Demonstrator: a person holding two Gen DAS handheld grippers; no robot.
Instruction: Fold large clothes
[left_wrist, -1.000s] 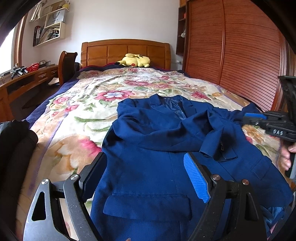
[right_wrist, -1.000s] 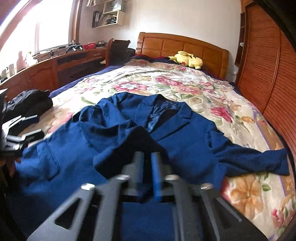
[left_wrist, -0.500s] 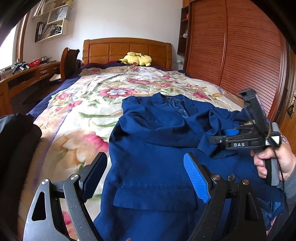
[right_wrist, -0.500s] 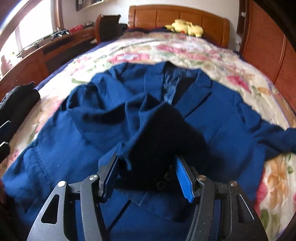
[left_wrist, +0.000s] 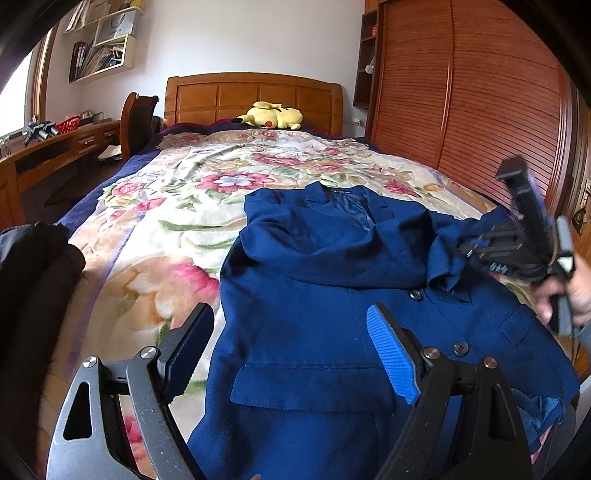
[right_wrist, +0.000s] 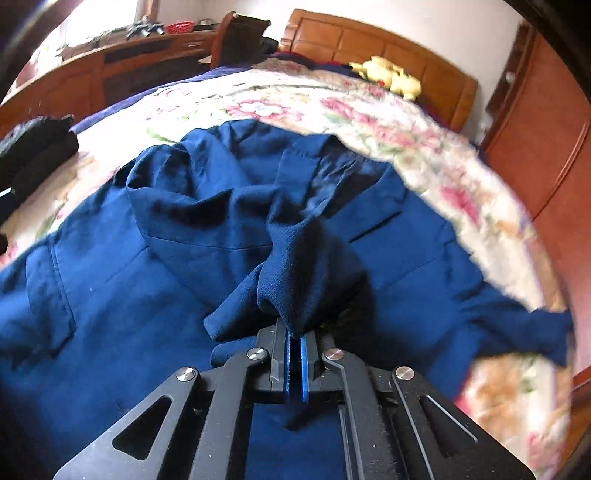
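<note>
My blue jacket (left_wrist: 314, 295) lies face up on the bed (left_wrist: 177, 206), collar toward the far headboard, hem at the near edge. So far only one sleeve (right_wrist: 295, 266) is folded in across the chest. My right tongs (right_wrist: 294, 354) are pressed together on that sleeve's cuff, a bunch of cloth pinched between the blue pads. My left tongs (left_wrist: 291, 350) hang spread wide above the near hem and flap pocket, gripping nothing. The other sleeve (right_wrist: 517, 328) trails out to the right over the flowered cover. As I judge it, I am early on: this sleeve needs laying flat, the other brought in, then the body folded up.
</note>
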